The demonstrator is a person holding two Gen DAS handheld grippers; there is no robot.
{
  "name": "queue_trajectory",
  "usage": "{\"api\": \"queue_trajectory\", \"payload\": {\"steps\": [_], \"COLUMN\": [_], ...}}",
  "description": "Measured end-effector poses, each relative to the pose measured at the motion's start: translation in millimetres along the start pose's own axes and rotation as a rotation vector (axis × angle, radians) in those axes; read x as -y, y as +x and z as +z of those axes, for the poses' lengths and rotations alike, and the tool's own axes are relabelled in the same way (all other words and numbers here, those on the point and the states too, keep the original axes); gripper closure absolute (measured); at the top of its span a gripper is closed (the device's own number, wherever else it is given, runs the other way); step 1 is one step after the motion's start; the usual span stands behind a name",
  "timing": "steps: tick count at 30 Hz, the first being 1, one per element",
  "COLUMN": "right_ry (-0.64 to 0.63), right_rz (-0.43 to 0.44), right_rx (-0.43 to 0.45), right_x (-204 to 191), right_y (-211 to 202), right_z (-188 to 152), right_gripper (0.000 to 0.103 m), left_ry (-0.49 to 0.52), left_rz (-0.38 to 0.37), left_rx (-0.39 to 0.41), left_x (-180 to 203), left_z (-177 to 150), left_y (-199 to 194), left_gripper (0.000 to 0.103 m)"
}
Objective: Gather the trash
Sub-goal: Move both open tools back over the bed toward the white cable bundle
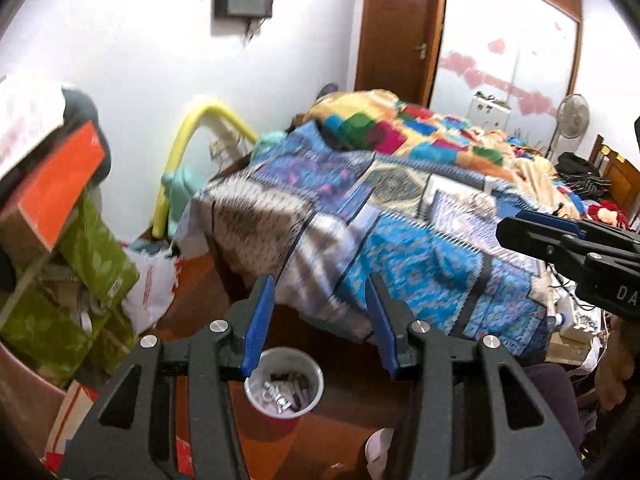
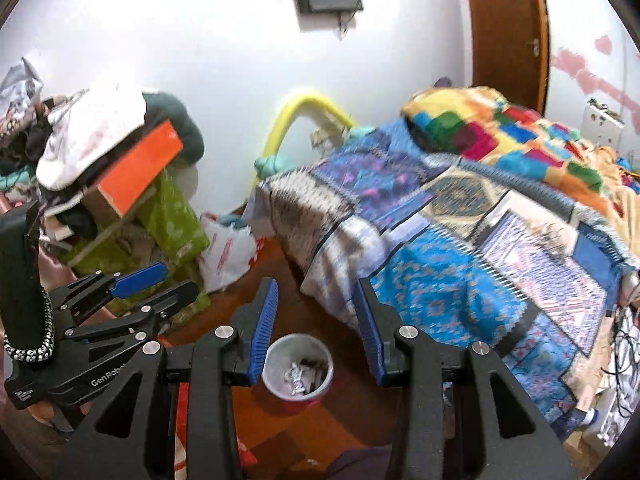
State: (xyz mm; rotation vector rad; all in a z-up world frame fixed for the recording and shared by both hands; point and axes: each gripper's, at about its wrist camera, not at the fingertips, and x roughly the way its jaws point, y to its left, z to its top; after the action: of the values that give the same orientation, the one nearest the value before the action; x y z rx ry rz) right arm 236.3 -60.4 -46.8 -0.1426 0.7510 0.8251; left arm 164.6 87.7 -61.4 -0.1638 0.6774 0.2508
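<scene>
Both grippers hang with jaws apart, holding nothing: the left gripper (image 1: 320, 320) and right gripper (image 2: 316, 324). Below and between their blue pads stands a red plastic cup with a white inside (image 1: 285, 387), on the dark wooden floor (image 1: 340, 432), holding what looks like crumpled wrappers (image 2: 299, 376). Beyond lies the bed's patchwork blue quilt (image 1: 400, 240).

You're in cluttered bedroom: plain white wall (image 1: 132, 40), brown wooden door (image 1: 396, 28), reddish-brown wooden floor (image 2: 320, 436). Bed under blue patchwork quilt (image 1: 400, 248), heap of green and orange boxes (image 2: 136, 192) on your left, white standing fan (image 1: 573, 118) far corner.
</scene>
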Motion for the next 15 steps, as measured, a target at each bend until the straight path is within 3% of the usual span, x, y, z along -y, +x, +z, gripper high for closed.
{"api": "queue_trajectory", "payload": {"steps": [8,11,15], "right_ry": [0.031,0.035,0.052], "right_rz": [-0.085,-0.125,-0.178], "right_rx": [0.141,0.176,0.21], "right_x": [33,48,68], "right_y": [-57,-74,-90], "right_z": [1,1,1], "right_gripper": [0.055,0.047,0.037], "left_ry": [0.07,0.1,0.126], "left_rz": [-0.061,-0.086,-0.108], "left_rx": [0.087,0.109,0.127], "left_x": [59,83,114], "left_z": [28,36,47], "left_y": [-17,-16,-6], "left_gripper": [0.047,0.037,0.016]}}
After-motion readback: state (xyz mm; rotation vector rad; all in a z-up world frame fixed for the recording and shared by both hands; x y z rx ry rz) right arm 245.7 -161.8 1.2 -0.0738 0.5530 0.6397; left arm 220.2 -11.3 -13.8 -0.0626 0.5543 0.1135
